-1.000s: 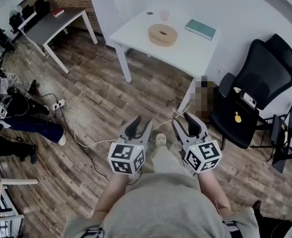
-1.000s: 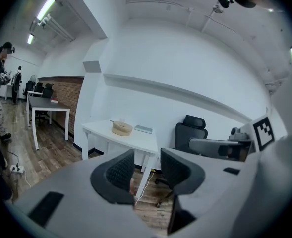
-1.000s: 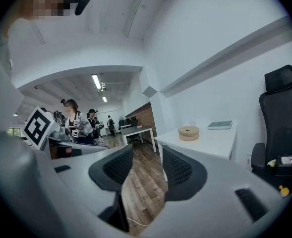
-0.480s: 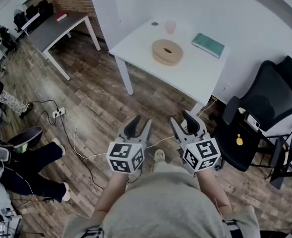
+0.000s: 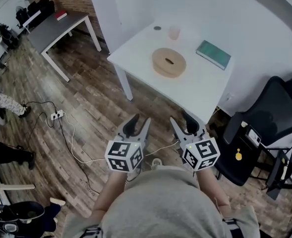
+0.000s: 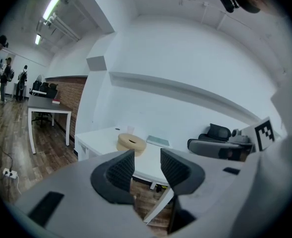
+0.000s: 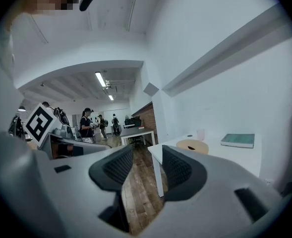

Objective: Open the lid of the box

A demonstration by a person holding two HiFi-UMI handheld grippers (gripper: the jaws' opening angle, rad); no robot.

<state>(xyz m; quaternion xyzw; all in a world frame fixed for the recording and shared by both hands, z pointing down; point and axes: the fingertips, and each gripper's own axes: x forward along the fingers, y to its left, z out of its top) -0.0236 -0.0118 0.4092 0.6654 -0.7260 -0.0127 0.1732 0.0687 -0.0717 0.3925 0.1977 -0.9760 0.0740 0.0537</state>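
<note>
Box: The round, flat, light-brown wooden box sits near the middle of the white desk. Its top has a small dark hole.
Beside the box: A small clear cup and a tiny dark round thing stand past it, closer to the wall. A flat green book lies to its right and does not touch it.
Left claw: The left claw is up in the air over the brown wooden floor. It points toward the desk and is well apart from the box. Its two jaws stand apart with nothing between them.
Right claw: The right claw hangs just beside the left one. Its jaws are apart too, and they hold nothing.
Around: A black office chair stands to the right of the desk. A long grey desk stands far off at the left. A white cable lies on the floor.
</note>
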